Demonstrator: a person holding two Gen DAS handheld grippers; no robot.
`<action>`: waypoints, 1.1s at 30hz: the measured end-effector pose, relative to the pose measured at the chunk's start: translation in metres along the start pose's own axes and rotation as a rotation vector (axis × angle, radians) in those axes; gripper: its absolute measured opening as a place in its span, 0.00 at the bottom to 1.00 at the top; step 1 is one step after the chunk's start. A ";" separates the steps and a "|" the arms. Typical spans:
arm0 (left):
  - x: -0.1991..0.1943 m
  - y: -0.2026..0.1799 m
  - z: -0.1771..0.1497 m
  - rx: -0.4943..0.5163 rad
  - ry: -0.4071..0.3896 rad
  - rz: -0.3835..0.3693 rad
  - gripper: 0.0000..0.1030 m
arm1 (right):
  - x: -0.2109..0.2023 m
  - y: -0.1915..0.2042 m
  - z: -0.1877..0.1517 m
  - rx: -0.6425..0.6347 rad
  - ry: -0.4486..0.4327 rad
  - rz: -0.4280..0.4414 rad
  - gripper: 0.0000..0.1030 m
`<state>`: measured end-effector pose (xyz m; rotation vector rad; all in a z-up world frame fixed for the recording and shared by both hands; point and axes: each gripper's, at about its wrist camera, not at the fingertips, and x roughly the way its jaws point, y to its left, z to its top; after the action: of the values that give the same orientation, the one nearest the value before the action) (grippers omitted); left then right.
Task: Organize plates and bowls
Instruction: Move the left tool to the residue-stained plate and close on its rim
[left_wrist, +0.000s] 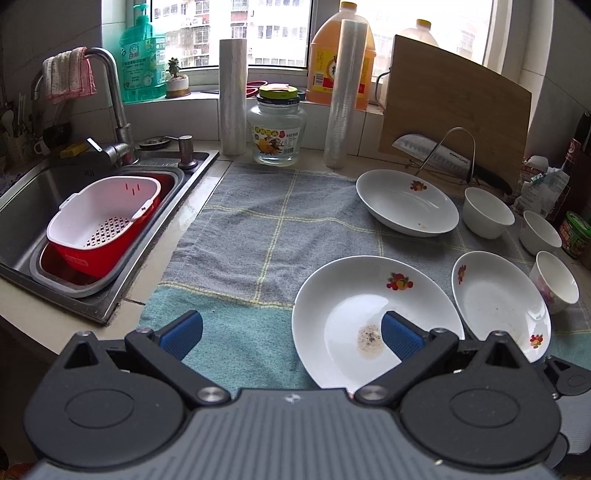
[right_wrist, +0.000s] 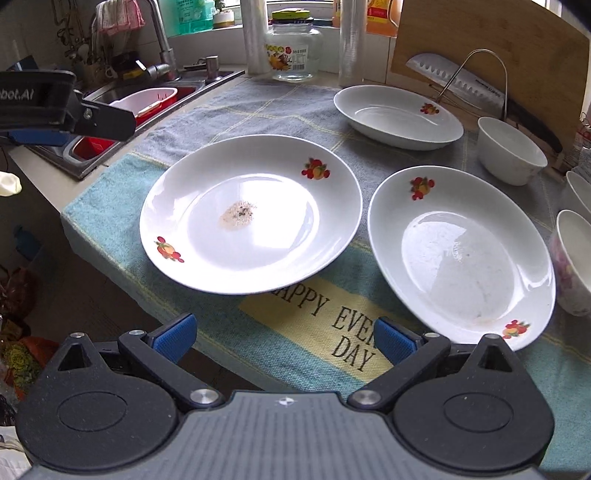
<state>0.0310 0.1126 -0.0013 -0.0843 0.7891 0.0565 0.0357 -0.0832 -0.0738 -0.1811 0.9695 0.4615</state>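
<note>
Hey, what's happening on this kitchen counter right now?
A person holds a gripper in each hand above a towel laid with dishes beside the sink. Both the left gripper and right gripper are open and hold nothing. Three fruit-patterned plates, including a soiled plate, and three small bowls lie separately, not yet stacked.

The plates (right_wrist: 251, 214) are white with red-orange fruit prints; the towel (left_wrist: 258, 236) is grey-blue with yellow checks; the strainer basket (left_wrist: 103, 218) is white over red.
</note>
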 end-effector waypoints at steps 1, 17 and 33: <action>0.001 0.003 0.000 -0.001 0.004 0.003 0.99 | 0.004 0.002 0.000 -0.003 0.003 0.000 1.00; 0.024 0.028 0.012 0.002 0.048 -0.028 0.99 | 0.042 0.020 0.013 -0.093 -0.039 -0.021 1.00; 0.113 0.009 0.037 0.261 0.199 -0.329 0.99 | 0.045 0.021 0.009 -0.075 -0.096 -0.037 1.00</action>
<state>0.1362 0.1273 -0.0563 0.0294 0.9659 -0.3711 0.0543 -0.0477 -0.1042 -0.2415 0.8538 0.4689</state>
